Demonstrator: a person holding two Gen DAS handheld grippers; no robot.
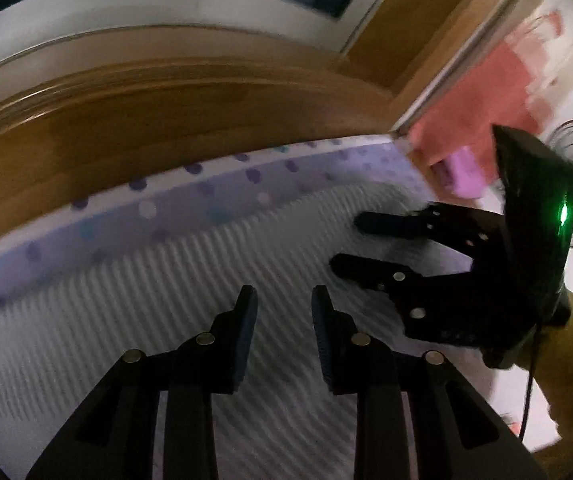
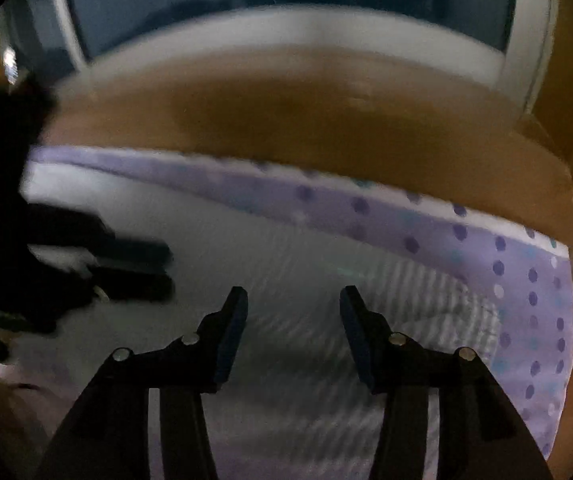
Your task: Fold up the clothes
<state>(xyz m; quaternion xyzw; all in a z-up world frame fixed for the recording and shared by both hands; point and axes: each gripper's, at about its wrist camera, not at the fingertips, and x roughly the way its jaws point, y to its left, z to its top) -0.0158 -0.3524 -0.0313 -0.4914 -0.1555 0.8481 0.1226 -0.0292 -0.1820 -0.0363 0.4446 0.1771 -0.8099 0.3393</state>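
The left gripper [image 1: 284, 300] hangs just above the white ribbed garment [image 1: 166, 300], its jaws apart with nothing between them. The right gripper [image 2: 293, 300] is the same, jaws wide and empty. The next grab, I think, should pinch just one edge of the cloth, both sides together, so the fold comes out straight. The garment is white with thin wavy ribs and lies flat on the bed, on a purple dotted sheet [image 1: 246, 176]. Behind it stands a brown wooden headboard [image 1: 146, 120].
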